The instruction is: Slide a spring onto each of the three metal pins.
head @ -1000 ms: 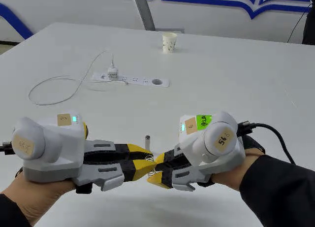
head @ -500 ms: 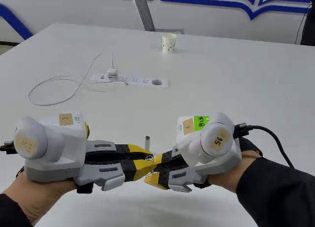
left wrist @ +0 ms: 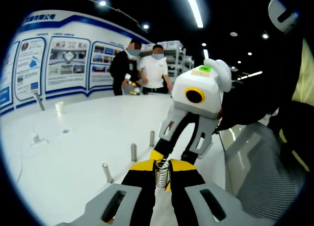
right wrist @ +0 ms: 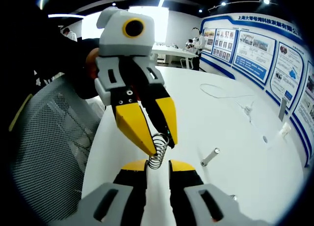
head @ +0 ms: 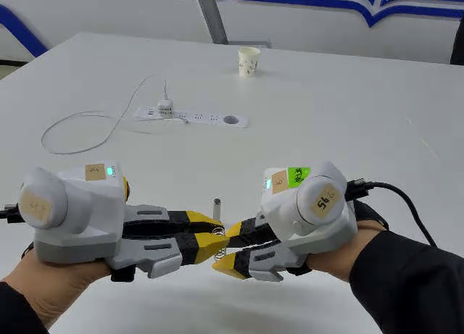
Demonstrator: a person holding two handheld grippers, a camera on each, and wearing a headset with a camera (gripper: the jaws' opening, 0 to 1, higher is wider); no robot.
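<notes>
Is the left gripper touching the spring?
Touching. The left gripper view shows the spring pinched between the yellow jaws of the left gripper.

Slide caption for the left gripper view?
The left claw grips a small coiled steel spring, right claw open opposite, three short metal pins standing on the white table.

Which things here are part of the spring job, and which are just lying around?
For the job: spring, held by the left gripper; right gripper; three metal pins.
Lying about: paper cup; power strip; white cable.
</notes>
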